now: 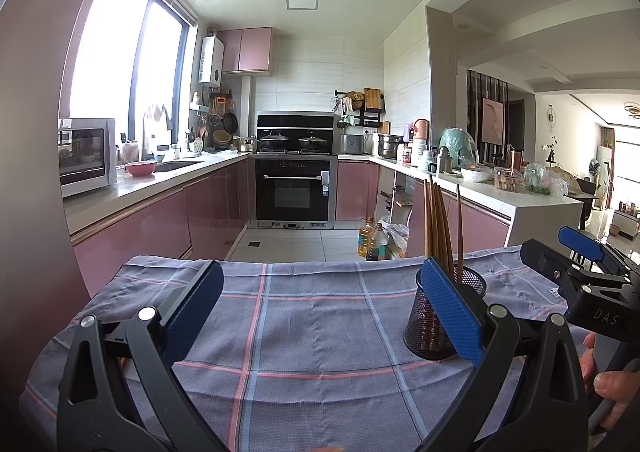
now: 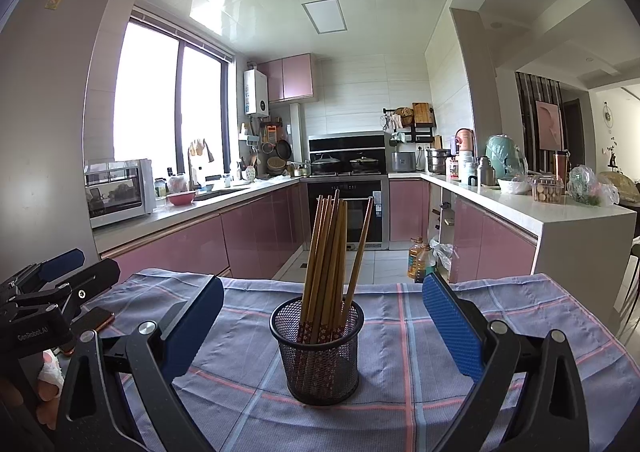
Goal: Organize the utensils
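A black mesh cup (image 2: pixel 318 352) stands upright on the plaid cloth (image 2: pixel 420 392) and holds several brown chopsticks (image 2: pixel 326 252) that lean on its rim. My right gripper (image 2: pixel 323 282) is open, with the cup framed between its blue pads (image 2: pixel 452 328), neither touching it. In the left wrist view the cup (image 1: pixel 424 328) sits to the right, partly hidden behind one blue finger (image 1: pixel 448 308), and the chopsticks (image 1: pixel 438 228) rise above it. My left gripper (image 1: pixel 324 292) is open over bare cloth with nothing between its fingers. The right gripper (image 1: pixel 560 252) shows at the far right.
A phone in an orange case (image 2: pixel 94 322) lies on the cloth's left part, beside the left gripper (image 2: pixel 80 270). A hand (image 1: pixel 608 384) holds the right tool. Past the table's far edge are floor tiles, oil bottles (image 2: pixel 418 258) and pink kitchen cabinets (image 2: pixel 180 248).
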